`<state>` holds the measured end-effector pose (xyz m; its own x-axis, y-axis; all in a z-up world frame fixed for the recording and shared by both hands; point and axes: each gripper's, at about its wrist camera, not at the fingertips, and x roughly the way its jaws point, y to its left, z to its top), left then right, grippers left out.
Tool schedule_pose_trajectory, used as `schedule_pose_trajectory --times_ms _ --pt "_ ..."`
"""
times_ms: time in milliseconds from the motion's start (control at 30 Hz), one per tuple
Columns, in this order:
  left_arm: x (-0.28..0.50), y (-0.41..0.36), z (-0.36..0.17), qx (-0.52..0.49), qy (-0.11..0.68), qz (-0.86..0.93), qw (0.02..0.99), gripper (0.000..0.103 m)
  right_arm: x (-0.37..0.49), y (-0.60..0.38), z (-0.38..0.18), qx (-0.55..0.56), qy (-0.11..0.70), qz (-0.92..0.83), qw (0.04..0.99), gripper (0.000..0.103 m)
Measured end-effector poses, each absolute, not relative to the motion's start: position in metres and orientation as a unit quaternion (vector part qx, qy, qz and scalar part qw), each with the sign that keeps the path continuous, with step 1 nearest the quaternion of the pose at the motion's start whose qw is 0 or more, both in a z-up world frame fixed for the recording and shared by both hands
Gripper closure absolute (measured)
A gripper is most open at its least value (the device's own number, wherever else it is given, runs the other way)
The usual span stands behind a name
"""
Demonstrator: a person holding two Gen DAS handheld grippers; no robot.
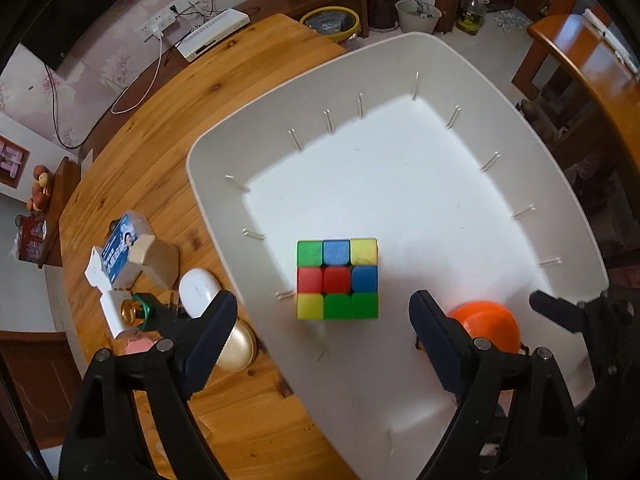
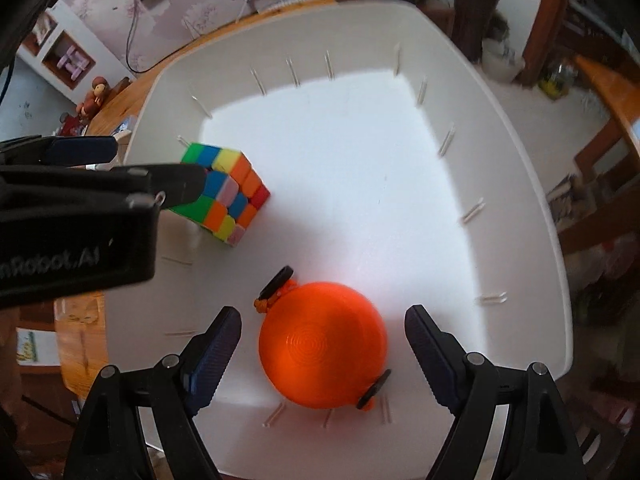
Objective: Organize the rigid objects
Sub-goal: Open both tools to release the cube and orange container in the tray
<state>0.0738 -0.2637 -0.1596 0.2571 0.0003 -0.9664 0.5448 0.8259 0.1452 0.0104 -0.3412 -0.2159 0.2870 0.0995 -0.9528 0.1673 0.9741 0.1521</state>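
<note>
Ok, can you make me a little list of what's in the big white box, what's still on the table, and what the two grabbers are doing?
box: white bin on the wooden table
in the box: puzzle cube and orange round thing, apart from each other
still on table: white oval case, small blue-and-white carton, gold round thing
left gripper: open, holding nothing, above the cube
right gripper: open, pads beside the orange thing, not pressing it

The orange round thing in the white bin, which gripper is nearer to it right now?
Right. The right gripper hangs open directly above the orange round thing, fingers either side, not touching. The left gripper is open over the puzzle cube beside it, in the same white bin.
</note>
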Motion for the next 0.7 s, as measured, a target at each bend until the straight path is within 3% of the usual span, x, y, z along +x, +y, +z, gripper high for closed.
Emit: schedule_pose_trajectory --times_ms 700 --pt "0.038 -0.194 -0.080 0.176 0.547 -0.151 0.804 0.013 -0.002 -0.302 -0.154 0.050 0.548 0.024 0.834 0.018"
